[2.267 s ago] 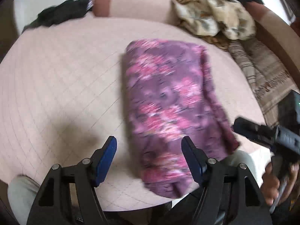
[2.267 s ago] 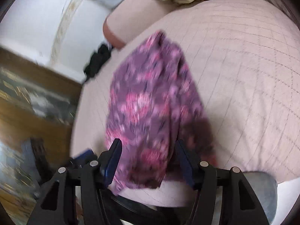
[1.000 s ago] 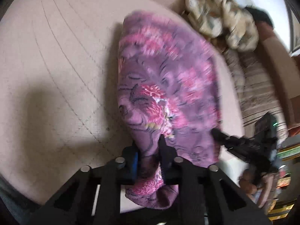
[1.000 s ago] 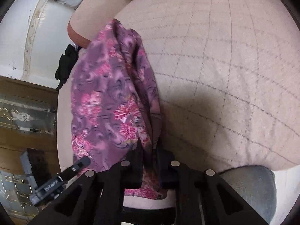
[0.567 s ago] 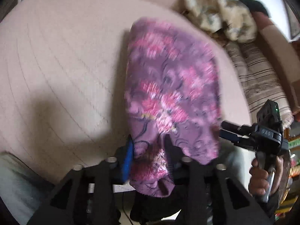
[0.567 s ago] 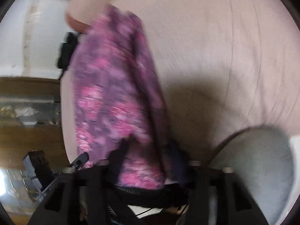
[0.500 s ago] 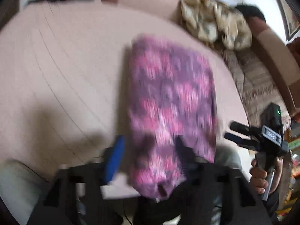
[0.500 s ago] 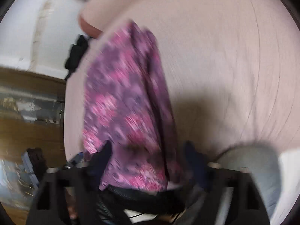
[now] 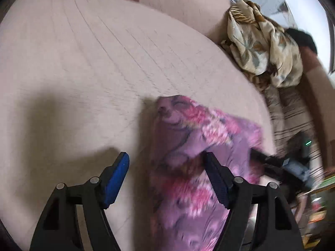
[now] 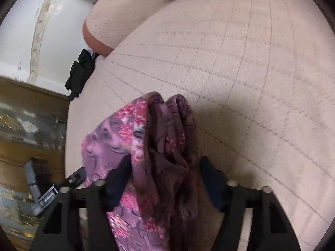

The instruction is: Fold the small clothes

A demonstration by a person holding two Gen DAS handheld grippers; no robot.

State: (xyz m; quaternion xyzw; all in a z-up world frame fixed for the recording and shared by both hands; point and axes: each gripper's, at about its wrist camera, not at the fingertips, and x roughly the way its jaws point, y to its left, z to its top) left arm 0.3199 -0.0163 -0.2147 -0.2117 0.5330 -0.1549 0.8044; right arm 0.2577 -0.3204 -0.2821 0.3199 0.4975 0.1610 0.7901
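A purple garment with pink flowers (image 9: 194, 146) lies folded on the pink quilted cushion (image 9: 83, 62), its far end bunched in layers (image 10: 167, 113). My left gripper (image 9: 166, 168) is open; its blue left pad (image 9: 117, 175) hangs over bare cushion and its right finger (image 9: 215, 179) sits over the cloth. My right gripper (image 10: 165, 177) straddles the garment's near part. Its jaws are closing with the cloth between them, and the pads still stand apart from the fabric. The garment's near end runs out of view below both grippers.
A crumpled beige floral cloth (image 9: 261, 41) and a striped cloth (image 9: 293, 113) lie at the cushion's far right. A pink bolster (image 10: 129, 16) and a black bundle (image 10: 81, 73) sit at the far left edge. Wooden furniture (image 10: 31, 115) stands beyond that edge.
Both grippers were shut on the garment's near end a second ago; they have let go and opened. The garment now sits lower and shorter in both views, with more bare cushion beyond it.
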